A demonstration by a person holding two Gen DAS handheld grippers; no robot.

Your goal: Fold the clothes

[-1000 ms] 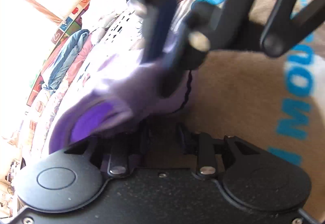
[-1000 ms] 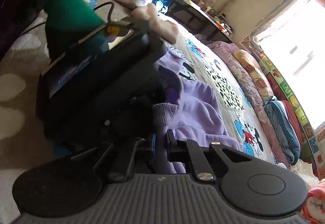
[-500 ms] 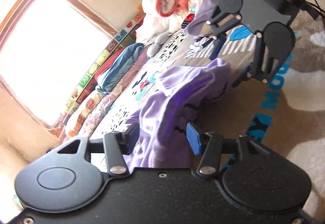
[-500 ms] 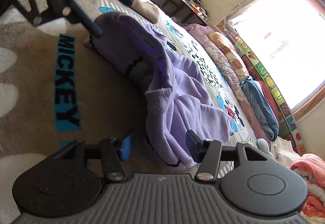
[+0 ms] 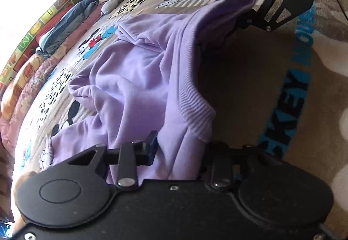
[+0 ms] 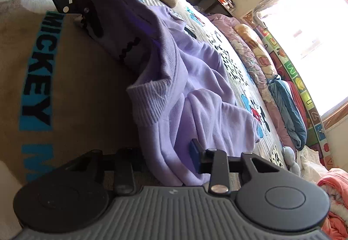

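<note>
The left tongs (image 5: 177, 150) pinch one end of the purple sweatshirt (image 5: 134, 78); only the blue pad on one side shows, the other finger is buried in cloth. The right tongs (image 6: 167, 154) pinch the opposite end the same way, fabric bunched between the fingers. Each pair appears in the other's view, far out ahead and gripping the garment's far end. Held at both ends like this, the hem edge hangs raised between the tongs, probably so it can be stretched straight before a fold. Beyond the tongs the sweatshirt's body trails onto the cartoon-print bed blanket (image 6: 237, 61).
</note>
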